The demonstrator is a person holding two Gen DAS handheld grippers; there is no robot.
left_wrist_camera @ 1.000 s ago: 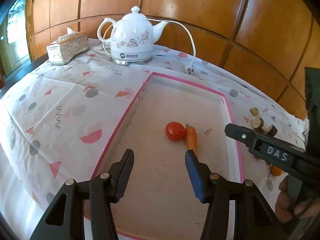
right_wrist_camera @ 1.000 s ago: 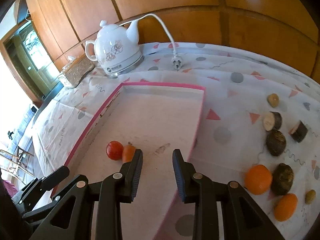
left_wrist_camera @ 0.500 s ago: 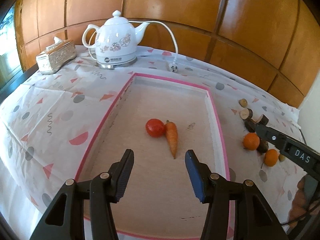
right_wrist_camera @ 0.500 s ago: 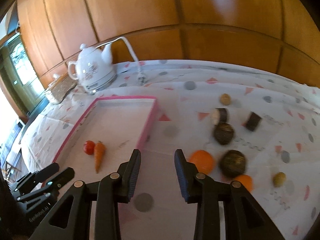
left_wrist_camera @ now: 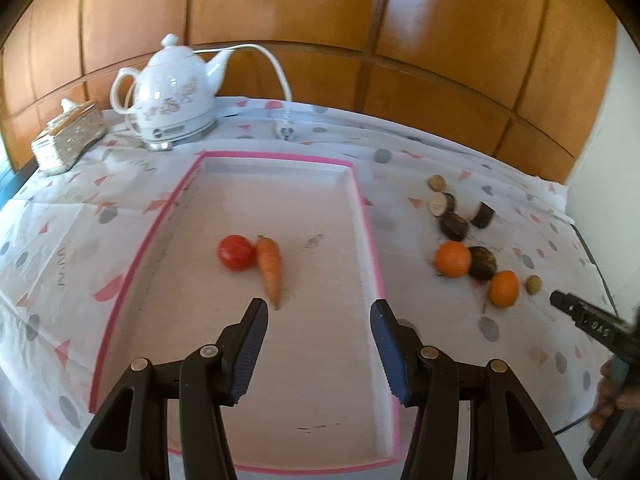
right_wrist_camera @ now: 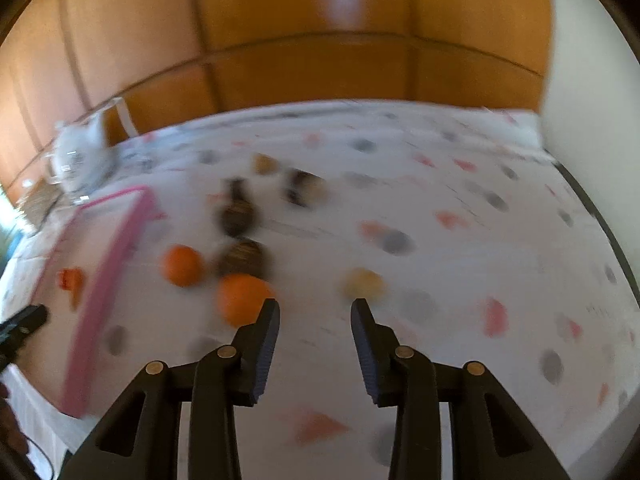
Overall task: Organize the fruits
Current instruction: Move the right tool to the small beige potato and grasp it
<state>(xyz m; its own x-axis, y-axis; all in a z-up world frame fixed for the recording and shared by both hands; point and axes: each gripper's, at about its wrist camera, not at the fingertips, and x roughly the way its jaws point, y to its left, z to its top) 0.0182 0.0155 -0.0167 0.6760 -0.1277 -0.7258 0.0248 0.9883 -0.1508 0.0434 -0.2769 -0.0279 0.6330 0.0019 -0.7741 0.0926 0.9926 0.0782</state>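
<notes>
1. The left gripper (left_wrist_camera: 318, 308) hung released at the lower centre of the left wrist view, fingers spread, nothing between them, above a pink-rimmed tray (left_wrist_camera: 366, 216).
2. Inside the tray, mid-frame, a tomato (left_wrist_camera: 236, 252) touched a carrot (left_wrist_camera: 270, 266) on its right.
3. Right of the tray, on the patterned tablecloth (left_wrist_camera: 60, 240), lay two oranges (left_wrist_camera: 453, 259) with a dark round fruit (left_wrist_camera: 483, 263) between them, and cut dark pieces (left_wrist_camera: 454, 226) further up.
4. A white kettle (left_wrist_camera: 174, 100) stood at the upper left, a tissue box (left_wrist_camera: 66, 140) beside it.
5. The right wrist view was blurred. The right gripper (right_wrist_camera: 314, 306) was released and empty at lower centre, with an orange (right_wrist_camera: 240, 298) just beside its left finger.
</notes>
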